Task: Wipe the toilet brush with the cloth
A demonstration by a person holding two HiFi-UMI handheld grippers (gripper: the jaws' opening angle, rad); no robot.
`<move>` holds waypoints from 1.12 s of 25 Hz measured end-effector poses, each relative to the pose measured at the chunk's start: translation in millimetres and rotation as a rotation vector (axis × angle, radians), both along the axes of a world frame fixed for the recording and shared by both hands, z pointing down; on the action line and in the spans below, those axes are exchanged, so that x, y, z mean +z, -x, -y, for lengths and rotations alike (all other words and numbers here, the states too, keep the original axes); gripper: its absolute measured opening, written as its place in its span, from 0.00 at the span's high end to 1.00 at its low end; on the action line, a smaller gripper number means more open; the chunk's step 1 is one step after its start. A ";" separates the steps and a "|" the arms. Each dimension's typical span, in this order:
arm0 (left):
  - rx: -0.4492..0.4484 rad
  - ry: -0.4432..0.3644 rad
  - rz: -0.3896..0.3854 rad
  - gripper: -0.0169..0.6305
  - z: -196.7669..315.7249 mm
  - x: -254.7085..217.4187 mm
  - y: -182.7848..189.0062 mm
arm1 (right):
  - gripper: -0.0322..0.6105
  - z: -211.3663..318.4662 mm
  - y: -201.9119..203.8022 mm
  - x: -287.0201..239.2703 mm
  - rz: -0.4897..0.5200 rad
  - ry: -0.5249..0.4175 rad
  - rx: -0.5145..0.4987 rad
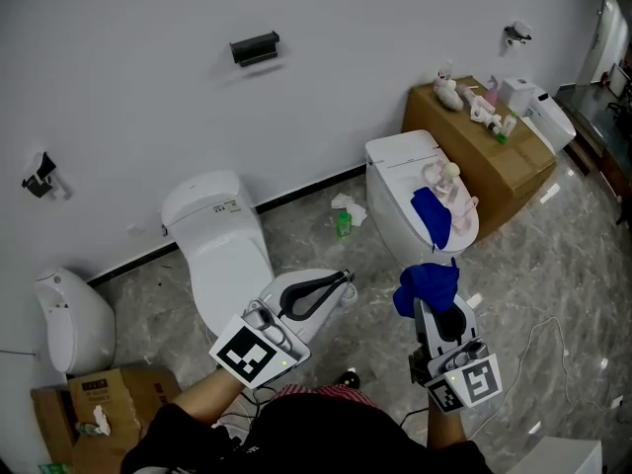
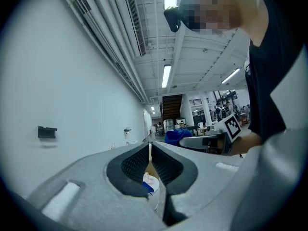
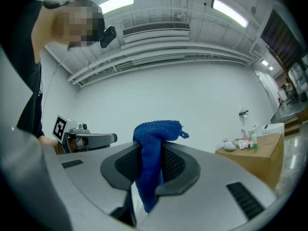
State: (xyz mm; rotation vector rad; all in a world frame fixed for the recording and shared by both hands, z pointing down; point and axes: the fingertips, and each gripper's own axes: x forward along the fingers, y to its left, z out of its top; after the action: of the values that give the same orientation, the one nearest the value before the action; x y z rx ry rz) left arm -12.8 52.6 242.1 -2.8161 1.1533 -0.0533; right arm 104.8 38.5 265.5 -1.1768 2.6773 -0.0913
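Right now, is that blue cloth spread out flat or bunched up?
Bunched up. The blue cloth is pinched between the closed jaws of the right hand-held gripper, humped above them and hanging below.

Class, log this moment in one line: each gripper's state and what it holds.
left gripper: shut, empty | right gripper: shut on blue cloth | wiping: not under way

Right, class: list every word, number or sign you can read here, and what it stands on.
None can be read.
Sticker on the left-hand toilet: too small.
Print on the cardboard box: blurred.
Black-and-white marker squares: patterns only, no letters.
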 end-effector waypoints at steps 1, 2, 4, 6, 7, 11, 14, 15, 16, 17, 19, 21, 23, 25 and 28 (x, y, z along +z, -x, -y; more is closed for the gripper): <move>-0.003 0.000 0.000 0.97 0.3 1.2 -3.1 | 0.83 1.1 -2.6 2.2 -0.001 0.002 -0.005; -0.005 0.000 0.002 0.97 0.6 2.6 -5.9 | 0.83 2.2 -5.0 4.6 -0.001 0.005 -0.008; -0.007 0.000 0.010 0.97 1.2 5.9 -9.8 | 0.83 4.2 -7.7 8.7 0.001 0.009 -0.014; -0.008 0.007 0.024 0.97 1.6 10.5 -12.0 | 0.83 5.5 -8.6 12.7 0.005 0.016 -0.019; -0.009 0.012 0.032 0.97 1.9 13.1 -12.9 | 0.83 6.2 -9.1 15.4 0.006 0.020 -0.022; -0.028 0.032 0.039 0.97 6.8 21.7 -11.4 | 0.83 11.2 -10.6 24.4 0.005 0.039 -0.029; -0.038 0.048 0.047 0.97 14.2 29.8 -7.9 | 0.83 17.0 -11.2 29.6 -0.002 0.043 -0.031; -0.038 0.050 0.053 0.97 16.3 32.9 -7.1 | 0.83 18.5 -11.7 31.6 -0.003 0.046 -0.030; -0.038 0.051 0.057 0.97 18.3 35.6 -6.2 | 0.83 20.0 -11.8 33.3 -0.005 0.048 -0.029; -0.038 0.053 0.058 0.97 20.6 37.7 -5.0 | 0.83 21.8 -11.4 34.8 -0.007 0.051 -0.027; -0.035 0.063 0.055 0.97 26.7 40.8 -2.3 | 0.83 26.9 -9.1 37.7 -0.009 0.057 -0.023; -0.023 0.067 0.055 0.97 34.9 42.8 -1.4 | 0.83 33.2 -6.9 40.0 -0.012 0.064 -0.020; -0.007 0.061 0.063 0.97 43.9 44.3 -2.3 | 0.83 40.0 -5.7 41.2 -0.019 0.069 -0.013; 0.001 0.048 0.075 0.97 52.1 45.5 -1.7 | 0.83 46.6 -4.5 42.3 -0.022 0.073 -0.004; -0.001 0.043 0.088 0.97 65.8 49.8 2.2 | 0.83 57.3 -1.5 45.8 -0.024 0.081 0.008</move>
State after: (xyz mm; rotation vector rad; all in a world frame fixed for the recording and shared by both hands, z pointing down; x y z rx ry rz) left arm -15.0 -13.1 291.8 -2.8189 1.1484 -0.2024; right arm 106.3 -18.8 311.3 -1.2191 2.7135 -0.1879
